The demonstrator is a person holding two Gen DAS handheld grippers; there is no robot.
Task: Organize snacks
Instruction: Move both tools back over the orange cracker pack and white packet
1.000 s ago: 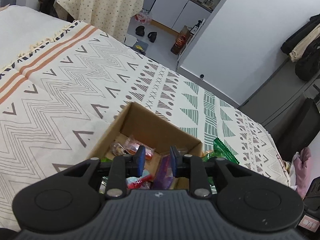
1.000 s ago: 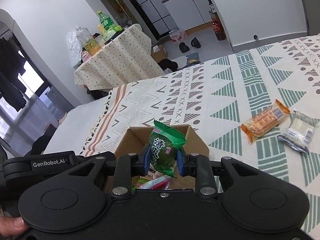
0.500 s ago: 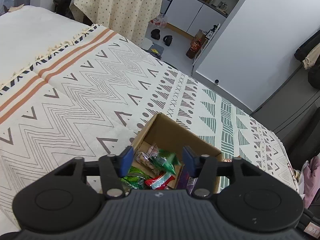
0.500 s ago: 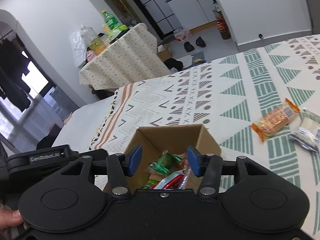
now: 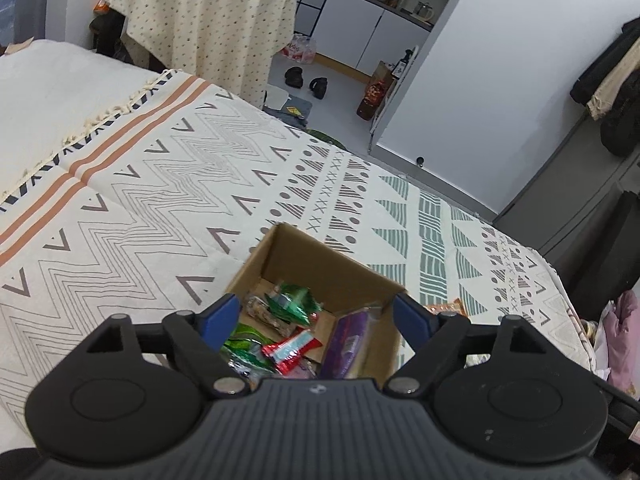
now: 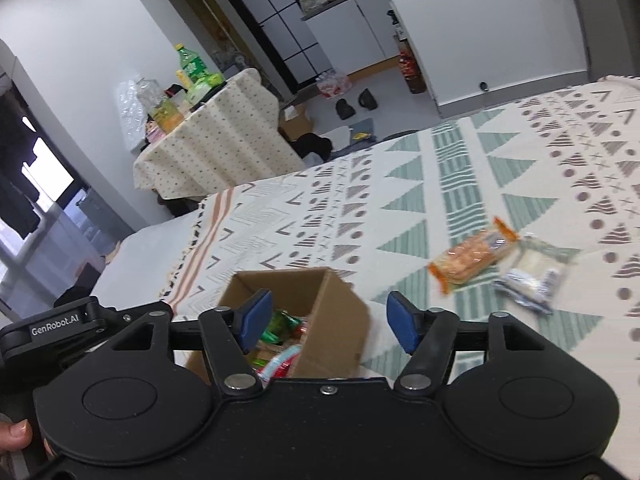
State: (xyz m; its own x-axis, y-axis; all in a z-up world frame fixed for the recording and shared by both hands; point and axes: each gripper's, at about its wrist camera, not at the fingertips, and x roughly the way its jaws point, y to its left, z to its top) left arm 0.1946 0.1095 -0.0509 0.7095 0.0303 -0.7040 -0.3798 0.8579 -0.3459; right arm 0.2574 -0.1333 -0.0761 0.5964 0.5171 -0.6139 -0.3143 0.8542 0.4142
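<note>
Left claw [image 5: 317, 314] is spread wide, blue pads holding nothing, hovering over the cardboard box [image 5: 320, 258] on the patterned bed cover [image 5: 132, 208]. Inside the box: green wrapper [image 5: 294, 300], red-and-blue wrapper [image 5: 292, 354], a purple pack [image 5: 348, 340] leaning against the right wall, another green pack [image 5: 244, 346] near left.

Right claw [image 6: 331, 322] is also wide apart and empty, above the box's right side. Box [image 6: 340, 312] sits near left in the right wrist view, with snacks visible in it. Orange cracker pack [image 6: 472, 256] and clear white pack [image 6: 532, 274] lie on the bed cover right of the box, just beside each other, both blurred. A fingertip [image 6: 14, 434] shows at the near-left edge.
</note>
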